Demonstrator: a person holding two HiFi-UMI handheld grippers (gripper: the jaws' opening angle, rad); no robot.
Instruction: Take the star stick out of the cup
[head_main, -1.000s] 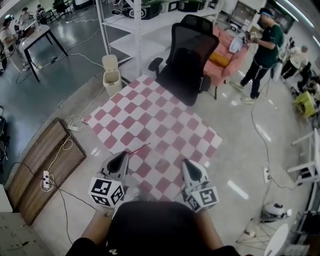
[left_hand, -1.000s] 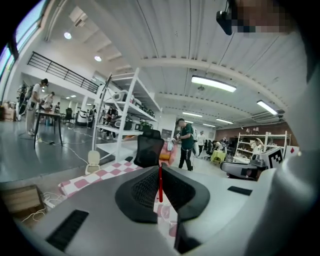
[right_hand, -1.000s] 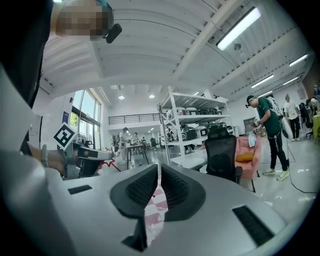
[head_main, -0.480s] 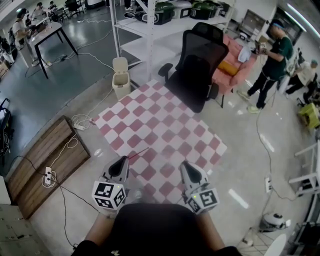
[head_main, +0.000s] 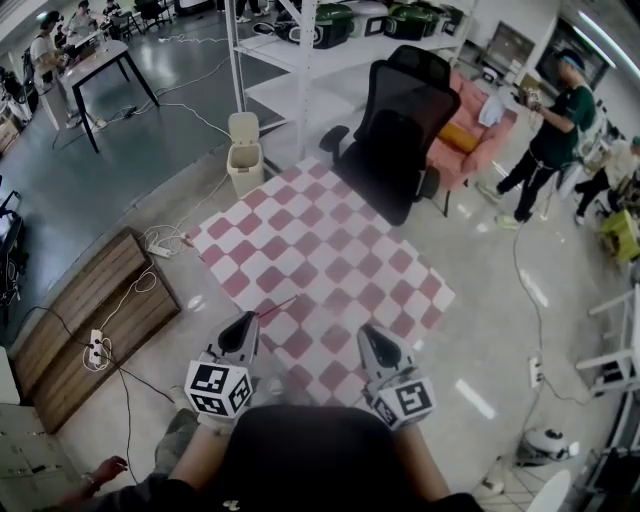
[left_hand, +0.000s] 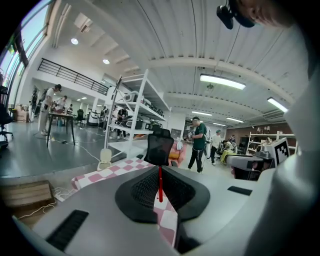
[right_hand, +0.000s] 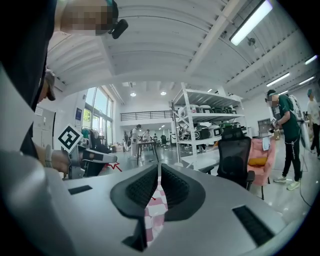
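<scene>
My left gripper is shut on a thin red stick, which juts forward and to the right over the checked mat. In the left gripper view the stick stands upright between the closed pads of that gripper. Its red star end shows by the left gripper's tip in the right gripper view. My right gripper hangs level with the left one, about a hand's width to its right. Its jaws are shut with nothing between them. No cup is in view.
A red-and-white checked mat lies on the floor ahead, with a black office chair at its far edge. A white shelf rack, a small bin, a wooden board with cables, and a standing person surround it.
Both grippers keep their place and grip. The head view has shifted slightly, and a hand has come into view at the bottom left corner.
</scene>
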